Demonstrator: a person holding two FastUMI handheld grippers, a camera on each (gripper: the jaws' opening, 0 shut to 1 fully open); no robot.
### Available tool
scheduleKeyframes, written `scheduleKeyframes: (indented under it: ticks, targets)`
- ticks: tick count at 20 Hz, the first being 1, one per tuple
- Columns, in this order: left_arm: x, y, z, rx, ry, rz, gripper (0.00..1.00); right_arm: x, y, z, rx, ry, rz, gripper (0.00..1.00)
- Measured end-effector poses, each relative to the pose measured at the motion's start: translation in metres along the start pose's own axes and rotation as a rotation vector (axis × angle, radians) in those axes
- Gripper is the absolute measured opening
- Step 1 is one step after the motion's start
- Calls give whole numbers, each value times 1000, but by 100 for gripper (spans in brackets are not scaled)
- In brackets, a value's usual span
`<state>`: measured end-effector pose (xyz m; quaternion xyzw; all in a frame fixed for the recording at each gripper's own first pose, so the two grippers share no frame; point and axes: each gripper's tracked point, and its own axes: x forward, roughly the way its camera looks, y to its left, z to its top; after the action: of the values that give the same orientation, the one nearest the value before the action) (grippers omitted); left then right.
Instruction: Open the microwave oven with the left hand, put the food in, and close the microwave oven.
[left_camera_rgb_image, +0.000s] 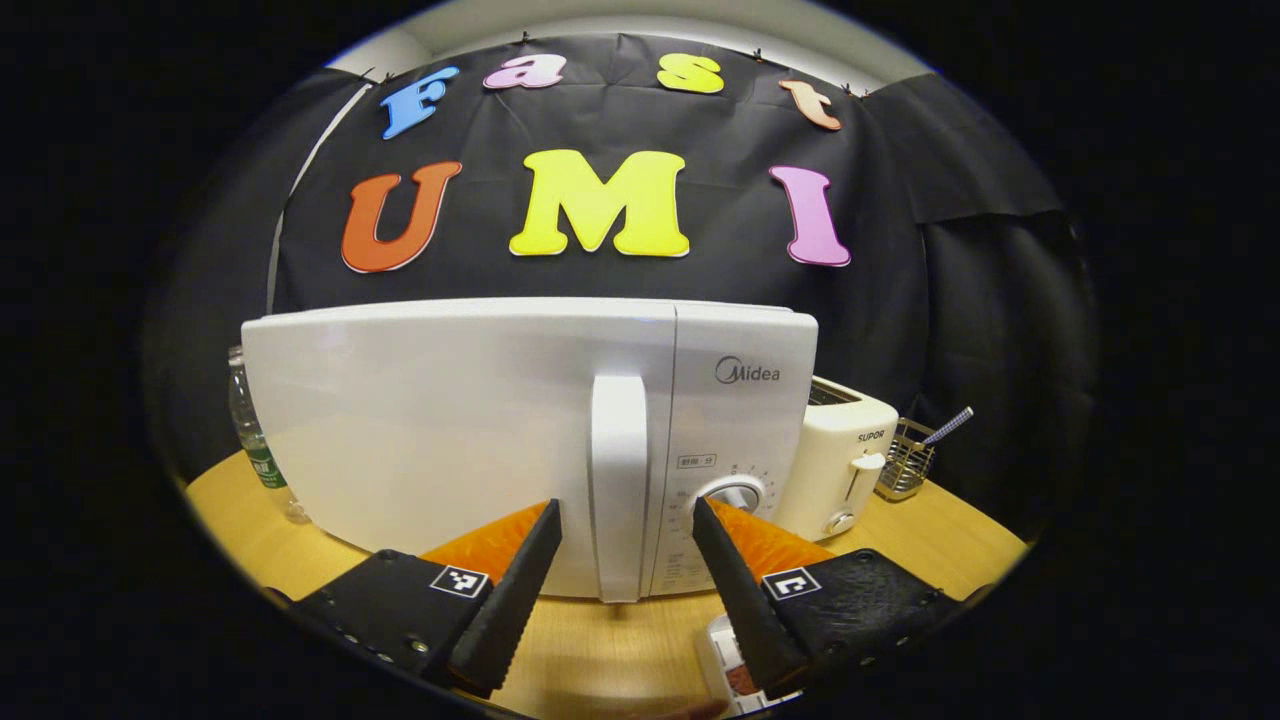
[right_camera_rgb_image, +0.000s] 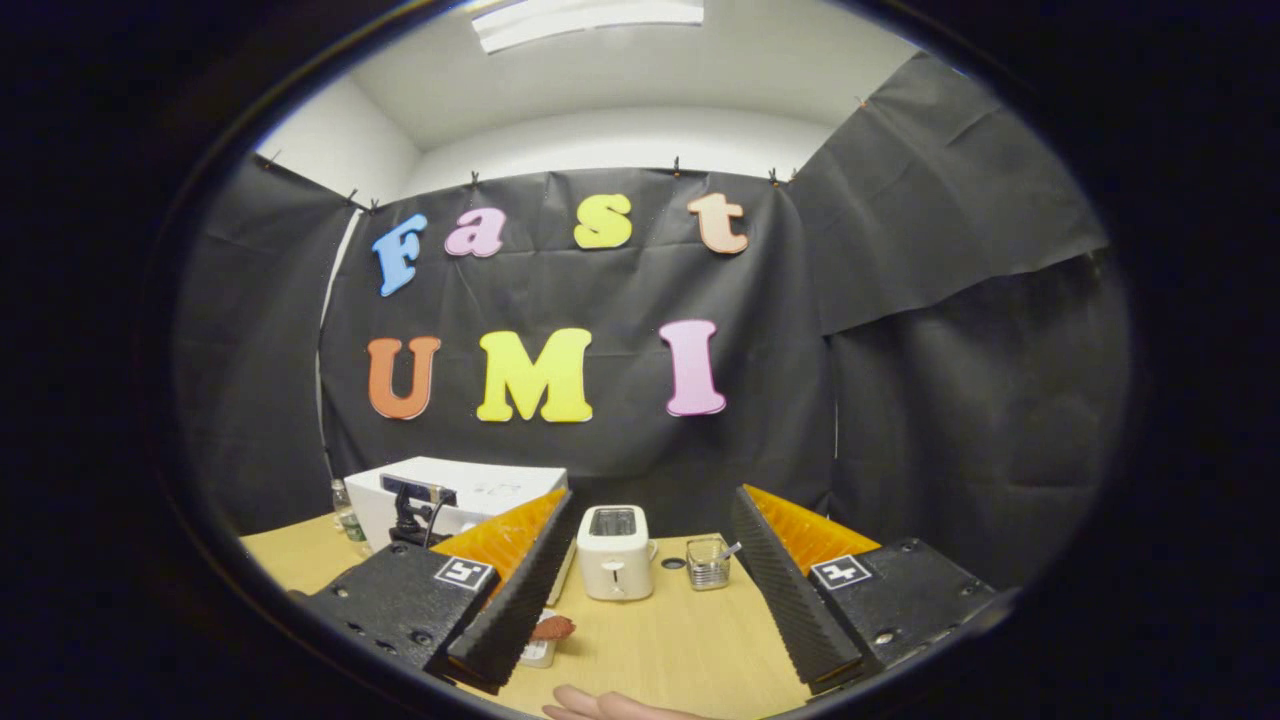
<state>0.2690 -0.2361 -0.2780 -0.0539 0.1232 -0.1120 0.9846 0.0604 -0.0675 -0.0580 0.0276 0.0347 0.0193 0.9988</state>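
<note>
Both pairs of jaws stand spread wide with nothing between them. In the left gripper view, the left gripper (left_camera_rgb_image: 624, 518) faces the shut microwave oven (left_camera_rgb_image: 530, 440) close up; its fingers flank the vertical door handle (left_camera_rgb_image: 619, 480) without touching it, one on each side, with open gaps between. The control dial (left_camera_rgb_image: 735, 495) sits just at 3 o'clock of the handle. The oven bears the name "Midea" at its upper right; the small print around the dial is too fine to read. At 3 o'clock of the oven, just beside it, stands a toaster (left_camera_rgb_image: 848, 460) marked "SUPOR", then a wire basket (left_camera_rgb_image: 908, 468) near the table's far edge. A plastic bottle (left_camera_rgb_image: 255, 435) peeks out at 9 o'clock behind the oven. Bare wooden table (left_camera_rgb_image: 620, 650) lies before the oven door.

In the right gripper view, the right gripper (right_camera_rgb_image: 648, 555) hangs well back over the table. The food (right_camera_rgb_image: 548, 630), a reddish piece on a small tray, lies at 7 o'clock, beside its finger. A hand (right_camera_rgb_image: 610, 706) shows at 6 o'clock.
</note>
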Motion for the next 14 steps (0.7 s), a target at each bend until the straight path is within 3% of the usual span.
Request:
scheduleKeyframes:
  ticks: [1, 2, 3, 4, 5, 6, 7, 8, 9, 11, 12, 14]
  targets:
    - [2, 3, 3, -11, -14, 12, 74, 0, 0, -4, 3, 9, 4, 100]
    - [6, 7, 2, -10, -14, 38, 67, 0, 0, -6, 3, 17, 8, 100]
    - [3, 12, 3, 10, -21, 71, 53, -1, -2, -7, -1, 21, 7, 100]
    - [4, 10, 0, 25, -15, 71, 63, -2, -5, -6, -5, 21, 0, 92]
    - [2, 7, 1, 35, -13, 71, 22, -3, -7, -6, -6, 18, -7, 92]
    - [4, 9, -1, 31, -1, 70, 27, -4, -9, -5, -7, 16, -14, 92]
    - [6, 10, -2, 19, 14, 69, 20, -5, -10, -6, -4, 16, -18, 92]
    - [-2, 10, 0, 9, 14, 72, 20, -8, -10, -6, 1, 15, -17, 92]
    - [1, 10, -2, 7, 25, 71, 12, -10, -9, -6, 8, 15, -15, 100]
    - [1, 9, -5, 21, 31, 72, 13, -13, -10, -7, 10, 18, -17, 100]
    - [1, 10, -6, 19, 35, 71, 12, -14, -12, -7, 8, 17, -20, 92]
    - [0, 10, -4, 11, 37, 67, 10, -17, -14, -5, 3, 14, -27, 92]
